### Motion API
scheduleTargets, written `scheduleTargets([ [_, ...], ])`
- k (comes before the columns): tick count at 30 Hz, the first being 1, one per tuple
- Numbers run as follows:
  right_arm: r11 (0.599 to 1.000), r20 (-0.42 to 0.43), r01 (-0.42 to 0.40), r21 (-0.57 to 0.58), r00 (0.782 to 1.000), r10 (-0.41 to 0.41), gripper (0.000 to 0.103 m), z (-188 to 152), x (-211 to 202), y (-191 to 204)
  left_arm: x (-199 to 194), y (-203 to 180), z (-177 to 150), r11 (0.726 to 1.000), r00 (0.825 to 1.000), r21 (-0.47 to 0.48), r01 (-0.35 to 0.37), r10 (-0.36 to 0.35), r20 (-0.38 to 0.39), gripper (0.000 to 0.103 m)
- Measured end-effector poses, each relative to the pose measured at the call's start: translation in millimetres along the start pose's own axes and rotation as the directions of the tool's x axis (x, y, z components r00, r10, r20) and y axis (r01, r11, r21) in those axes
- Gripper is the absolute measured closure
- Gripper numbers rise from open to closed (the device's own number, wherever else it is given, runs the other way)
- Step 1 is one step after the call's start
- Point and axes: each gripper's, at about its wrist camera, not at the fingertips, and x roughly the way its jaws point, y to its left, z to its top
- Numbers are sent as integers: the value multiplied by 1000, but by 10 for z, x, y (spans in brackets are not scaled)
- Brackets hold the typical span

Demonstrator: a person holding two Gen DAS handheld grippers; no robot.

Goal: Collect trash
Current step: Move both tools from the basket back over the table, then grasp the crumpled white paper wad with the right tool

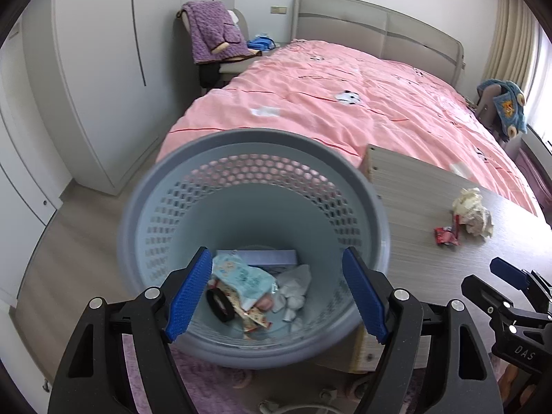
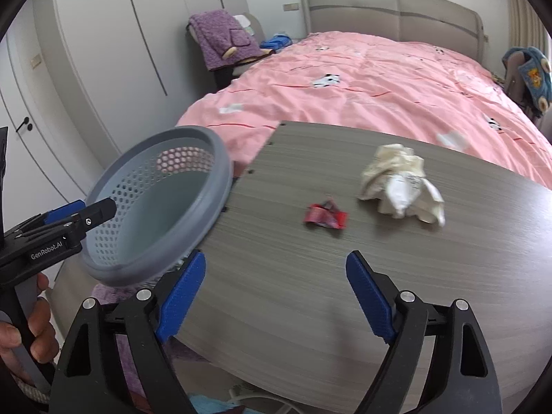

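A grey perforated basket (image 1: 255, 145) sits at the left end of the wooden table (image 1: 431, 276). Inside lie a pale blue packet (image 1: 241, 274), white tissue (image 1: 293, 286) and a black roll (image 1: 219, 305). My left gripper (image 1: 276, 252) hangs open over the basket's mouth with nothing held. On the table rest a crumpled cream paper (image 2: 402, 186) and a small red wrapper (image 2: 324, 215). My right gripper (image 2: 276, 255) is open above the table's near side, short of the red wrapper, with nothing between its fingers. What the basket (image 2: 220, 172) stands on is hidden.
A bed with a pink cover (image 2: 362, 79) runs behind the table (image 2: 276, 310). White wardrobe doors (image 1: 103, 69) fill the left wall. A chair draped in a purple garment (image 1: 214, 31) stands by the headboard. A hand (image 2: 38, 307) holds the left gripper (image 2: 93, 212).
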Motion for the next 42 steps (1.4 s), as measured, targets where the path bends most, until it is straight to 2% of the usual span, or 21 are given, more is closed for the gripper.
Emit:
scheduleTargets([
  [4,999,11,30,27,999,-30,18,-41,-44,-251,10,-219,11,999,1000,31,15,-15,0,28],
  [9,997,35,64,38,997,-65,10,-1,-80,-541,14,-502,51,997,999,68,32,-33,4,28],
  [17,995,35,98,26,995,-99,6,284,20,-888,89,-884,126,993,999,106,52,-51,-9,28],
  [26,998,-4,59,21,998,-59,6,544,338,-1049,236,-1110,212,990,998,127,60,-56,-34,28],
  [34,997,-74,70,27,995,-68,6,630,652,-1050,359,-1130,224,990,997,125,57,-50,-61,28],
  [38,997,-81,75,23,994,-73,7,642,709,-1050,390,-1117,239,991,997,119,59,-51,-65,28],
  [40,997,-78,70,21,995,-68,9,642,712,-1043,398,-1117,244,991,996,118,61,-54,-66,28],
  [42,998,-74,55,21,996,-54,18,644,715,-1038,401,-1120,247,991,996,118,62,-55,-67,28],
])
